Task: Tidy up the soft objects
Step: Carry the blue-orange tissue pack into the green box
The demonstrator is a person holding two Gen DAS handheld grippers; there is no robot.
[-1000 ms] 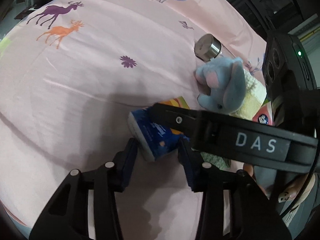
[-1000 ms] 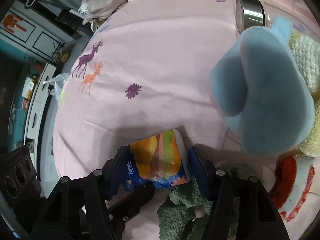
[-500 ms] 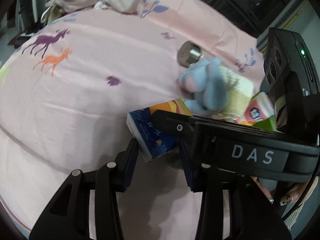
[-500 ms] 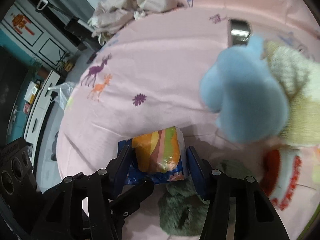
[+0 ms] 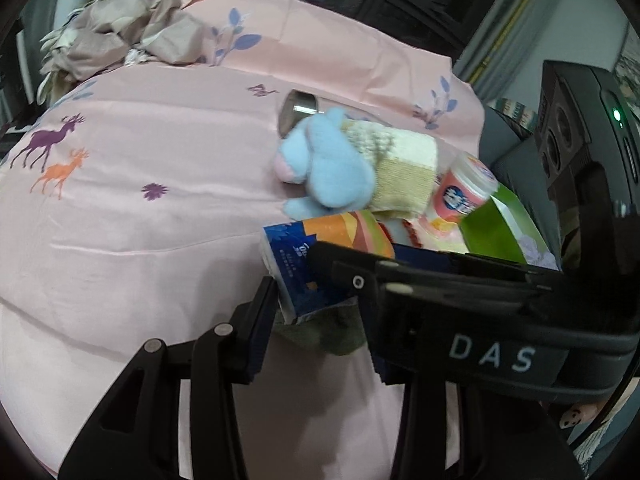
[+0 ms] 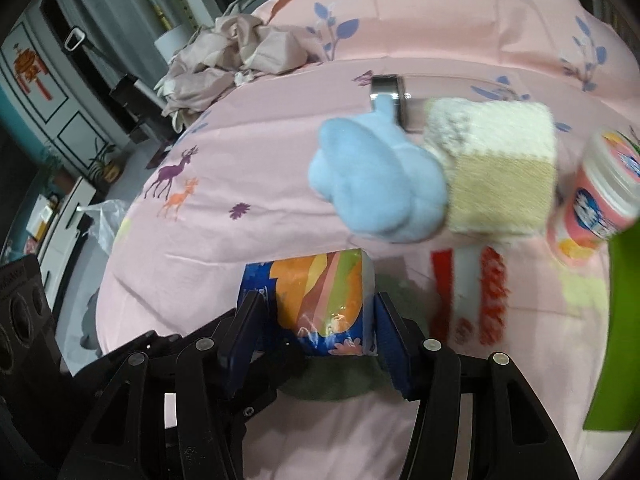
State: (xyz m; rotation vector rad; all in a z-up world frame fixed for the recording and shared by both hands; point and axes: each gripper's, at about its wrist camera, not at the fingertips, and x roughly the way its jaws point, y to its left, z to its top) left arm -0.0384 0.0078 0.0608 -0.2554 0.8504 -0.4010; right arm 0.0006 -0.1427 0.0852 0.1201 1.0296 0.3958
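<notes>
A blue and orange tissue pack is held above the pink bed sheet. My right gripper is shut on the pack's two sides. My left gripper stands around the pack's lower end, its right finger hidden behind the right gripper's body; whether it presses the pack I cannot tell. A blue plush toy lies beyond the pack against a cream knitted cloth. A grey-green soft cloth lies under the pack.
A metal-capped bottle lies behind the plush. A pink tub, a green packet and a red and white cloth lie at right. Crumpled beige fabric sits at the far left.
Both grippers have risen and drawn back with the tissue pack between them, lifting it off the sheet. More of the bed, the pink tub and the green packet came into view.
</notes>
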